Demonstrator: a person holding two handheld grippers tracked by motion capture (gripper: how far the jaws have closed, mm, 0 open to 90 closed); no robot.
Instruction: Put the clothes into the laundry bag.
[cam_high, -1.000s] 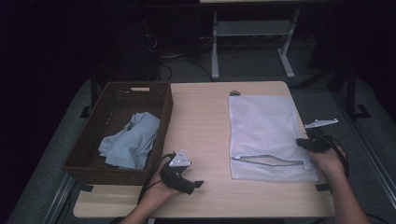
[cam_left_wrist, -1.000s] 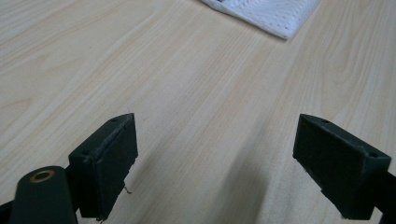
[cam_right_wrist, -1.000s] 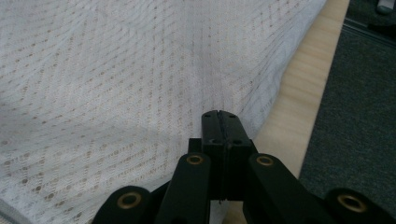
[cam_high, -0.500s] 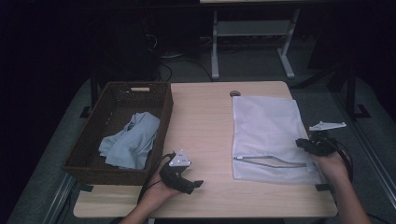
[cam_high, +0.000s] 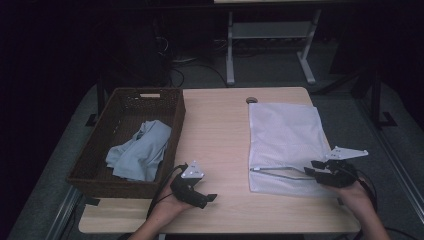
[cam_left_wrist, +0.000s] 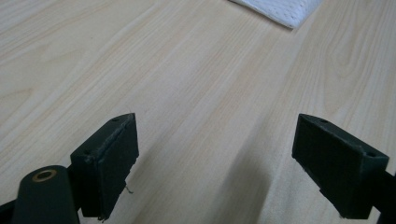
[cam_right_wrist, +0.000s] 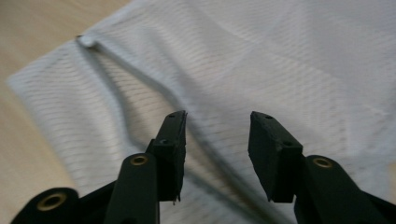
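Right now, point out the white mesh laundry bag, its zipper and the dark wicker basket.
white mesh laundry bag (cam_high: 285, 132), high view, upper panel.
zipper (cam_high: 277, 173), high view, mid-length.
dark wicker basket (cam_high: 177, 125), high view, right wall.

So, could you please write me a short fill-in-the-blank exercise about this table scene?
1. The crumpled light blue cloth lies inside the dark woven ____.
2. The white mesh laundry bag lies flat on the light wooden ____.
3. The jaws of the right gripper stand apart over the bag's ____.

Missing words: basket; table; zipper
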